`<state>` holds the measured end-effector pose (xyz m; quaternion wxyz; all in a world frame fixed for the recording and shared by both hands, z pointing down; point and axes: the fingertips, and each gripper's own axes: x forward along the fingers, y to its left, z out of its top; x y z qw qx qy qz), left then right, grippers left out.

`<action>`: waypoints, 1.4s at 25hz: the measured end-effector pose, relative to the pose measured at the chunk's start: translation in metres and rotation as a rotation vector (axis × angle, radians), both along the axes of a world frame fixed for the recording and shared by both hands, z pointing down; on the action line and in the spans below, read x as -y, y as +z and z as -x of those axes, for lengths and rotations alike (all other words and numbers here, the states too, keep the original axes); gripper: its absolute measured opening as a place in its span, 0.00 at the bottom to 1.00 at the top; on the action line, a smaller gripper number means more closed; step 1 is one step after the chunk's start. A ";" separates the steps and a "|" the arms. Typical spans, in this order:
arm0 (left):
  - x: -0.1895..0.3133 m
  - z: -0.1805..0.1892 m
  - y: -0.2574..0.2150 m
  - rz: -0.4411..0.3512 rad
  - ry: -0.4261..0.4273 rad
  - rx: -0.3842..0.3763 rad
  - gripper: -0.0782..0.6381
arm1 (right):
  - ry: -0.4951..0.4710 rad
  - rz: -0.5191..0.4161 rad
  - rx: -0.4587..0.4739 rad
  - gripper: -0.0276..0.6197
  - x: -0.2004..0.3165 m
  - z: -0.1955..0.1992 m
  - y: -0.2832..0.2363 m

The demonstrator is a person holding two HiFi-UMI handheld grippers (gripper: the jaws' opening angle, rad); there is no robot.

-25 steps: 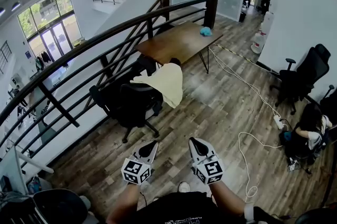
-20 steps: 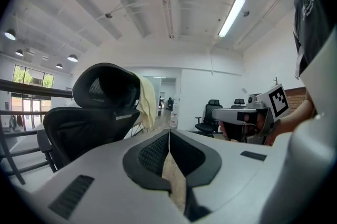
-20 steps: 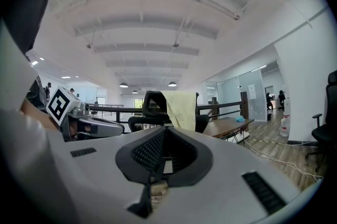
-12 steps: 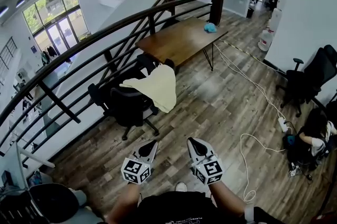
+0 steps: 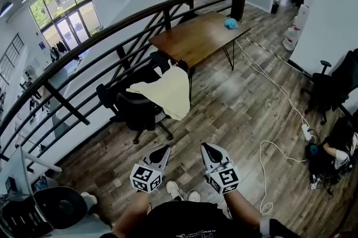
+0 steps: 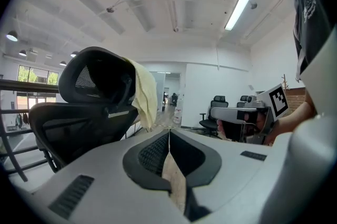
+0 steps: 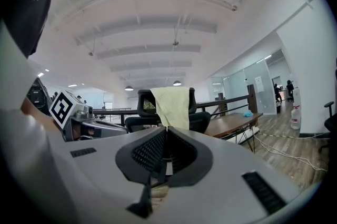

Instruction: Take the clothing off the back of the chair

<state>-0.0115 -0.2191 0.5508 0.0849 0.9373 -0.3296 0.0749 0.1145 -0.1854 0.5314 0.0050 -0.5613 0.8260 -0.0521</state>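
Note:
A pale yellow garment [image 5: 166,90] hangs over the back of a black office chair [image 5: 133,110] beside the railing. The left gripper view shows the garment [image 6: 143,92] draped on the chair's headrest [image 6: 95,81]; in the right gripper view the garment [image 7: 174,107] hangs down the chair back. My left gripper [image 5: 162,150] and right gripper [image 5: 208,148] are held side by side over the wood floor, well short of the chair. Both have their jaws shut with nothing between them.
A dark railing [image 5: 112,36] runs behind the chair. A wooden table [image 5: 198,38] with a blue object [image 5: 231,23] stands beyond it. White cables [image 5: 274,147] lie on the floor at right, near another black chair [image 5: 335,86] and a seated person [image 5: 335,144].
The chair and garment have drawn a little nearer and shifted in the head view as I walk toward them. Both grippers stay shut, side by side.

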 end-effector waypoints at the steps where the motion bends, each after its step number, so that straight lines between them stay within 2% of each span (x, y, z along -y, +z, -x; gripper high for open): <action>1: 0.004 -0.002 -0.002 -0.004 0.003 -0.002 0.13 | -0.001 -0.004 -0.001 0.08 0.003 0.000 -0.001; 5: 0.017 -0.004 -0.003 -0.012 0.009 -0.008 0.13 | 0.007 -0.008 -0.002 0.08 0.016 0.001 -0.003; 12: 0.054 0.010 -0.005 -0.029 0.024 -0.019 0.13 | 0.051 -0.020 -0.025 0.08 0.049 0.016 -0.009; 19: 0.084 0.024 -0.007 -0.038 0.023 -0.039 0.13 | 0.053 -0.033 -0.046 0.08 0.077 0.030 -0.017; 28: 0.110 0.031 -0.010 -0.040 0.069 -0.048 0.13 | 0.051 -0.034 -0.091 0.08 0.101 0.045 -0.022; 35: 0.125 0.034 -0.004 -0.038 0.103 -0.055 0.13 | 0.097 -0.039 -0.087 0.08 0.114 0.050 -0.021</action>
